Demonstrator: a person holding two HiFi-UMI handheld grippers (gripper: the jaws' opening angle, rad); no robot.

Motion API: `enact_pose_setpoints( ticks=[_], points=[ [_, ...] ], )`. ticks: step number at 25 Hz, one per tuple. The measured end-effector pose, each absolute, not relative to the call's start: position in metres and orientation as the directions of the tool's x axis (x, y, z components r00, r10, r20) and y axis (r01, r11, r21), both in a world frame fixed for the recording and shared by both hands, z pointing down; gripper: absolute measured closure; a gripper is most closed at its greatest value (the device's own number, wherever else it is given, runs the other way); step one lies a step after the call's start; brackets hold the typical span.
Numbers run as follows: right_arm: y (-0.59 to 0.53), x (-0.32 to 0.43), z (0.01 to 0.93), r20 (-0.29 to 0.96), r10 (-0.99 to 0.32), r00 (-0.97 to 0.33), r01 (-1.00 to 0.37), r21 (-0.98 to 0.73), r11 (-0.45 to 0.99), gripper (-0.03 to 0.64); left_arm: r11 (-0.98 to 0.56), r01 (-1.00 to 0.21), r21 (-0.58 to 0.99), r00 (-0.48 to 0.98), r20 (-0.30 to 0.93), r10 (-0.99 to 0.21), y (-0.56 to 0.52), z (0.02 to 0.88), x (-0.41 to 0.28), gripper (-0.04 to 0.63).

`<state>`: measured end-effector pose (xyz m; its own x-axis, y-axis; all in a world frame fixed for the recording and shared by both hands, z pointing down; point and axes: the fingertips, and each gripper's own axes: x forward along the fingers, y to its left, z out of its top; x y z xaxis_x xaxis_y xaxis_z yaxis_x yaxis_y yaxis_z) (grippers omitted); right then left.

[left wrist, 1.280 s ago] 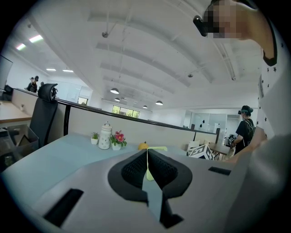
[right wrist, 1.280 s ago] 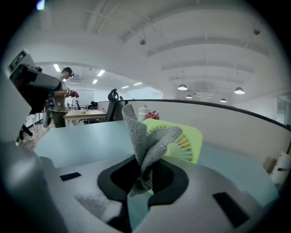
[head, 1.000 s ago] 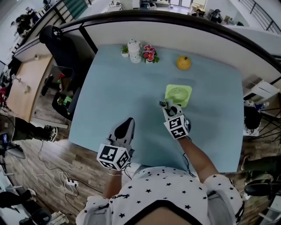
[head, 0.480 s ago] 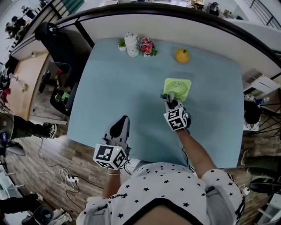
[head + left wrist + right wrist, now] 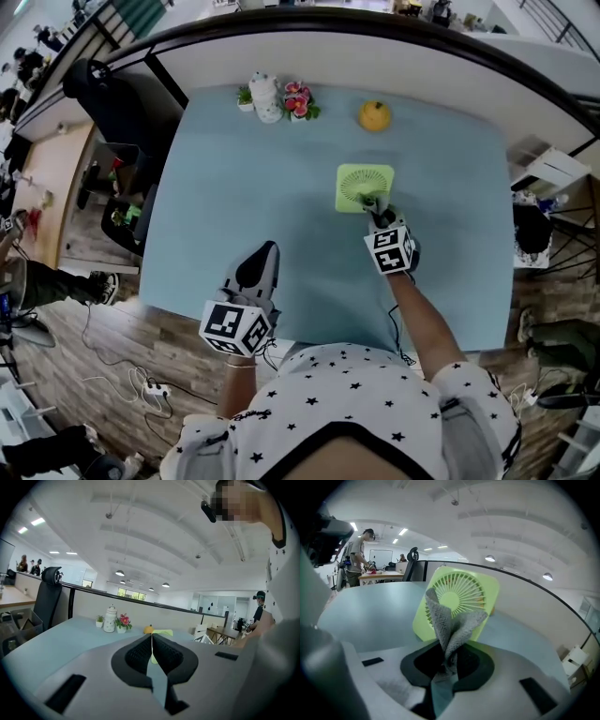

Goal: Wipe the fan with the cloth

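A small lime-green square fan stands on the pale blue table; its round grille faces me in the right gripper view. My right gripper is shut on a grey cloth, whose folds rise in front of the fan's lower face, close to or touching it. My left gripper hangs over the table's near left part, its jaws shut with nothing between them, well apart from the fan.
At the table's far edge stand a white jar, small potted plants with pink flowers and an orange fruit. A low partition runs behind the table. A black office chair stands left of it.
My right gripper with the cloth has moved forward and to the right, from the fan's near-left corner to its near-right face. The left gripper has barely shifted.
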<state>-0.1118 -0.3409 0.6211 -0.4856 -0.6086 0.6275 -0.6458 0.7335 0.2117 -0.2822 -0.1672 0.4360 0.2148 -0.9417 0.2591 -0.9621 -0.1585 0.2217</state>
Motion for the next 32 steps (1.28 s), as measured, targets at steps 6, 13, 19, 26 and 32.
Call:
enact_pose_setpoints(
  ticks=[6, 13, 19, 26, 32],
  points=[
    [-0.349, -0.076, 0.627, 0.637, -0.636, -0.436, -0.692, 0.214, 0.690, 0.568, -0.182, -0.961, 0.207, 0.234, 0.264, -0.936, -0.171, 0.432, -0.273, 0.565],
    [-0.349, -0.072, 0.624, 0.627, -0.642, -0.441, -0.702, 0.204, 0.682, 0.568, -0.195, -0.959, 0.206, 0.246, 0.260, -0.934, -0.174, 0.427, -0.264, 0.565],
    [-0.344, -0.079, 0.573, 0.479, -0.667, -0.571, -0.773, -0.040, 0.633, 0.566, -0.202, -0.960, 0.194, 0.247, 0.251, -0.936, -0.178, 0.424, -0.267, 0.565],
    [-0.326, -0.093, 0.462, 0.203, -0.673, -0.711, -0.703, -0.205, 0.681, 0.566, -0.207, -0.966, 0.153, 0.237, 0.218, -0.947, -0.193, 0.410, -0.277, 0.565],
    [-0.299, -0.099, 0.406, 0.070, -0.640, -0.765, -0.634, -0.252, 0.731, 0.566, -0.236, -0.961, 0.147, 0.263, 0.201, -0.944, -0.201, 0.404, -0.266, 0.565]
  ],
)
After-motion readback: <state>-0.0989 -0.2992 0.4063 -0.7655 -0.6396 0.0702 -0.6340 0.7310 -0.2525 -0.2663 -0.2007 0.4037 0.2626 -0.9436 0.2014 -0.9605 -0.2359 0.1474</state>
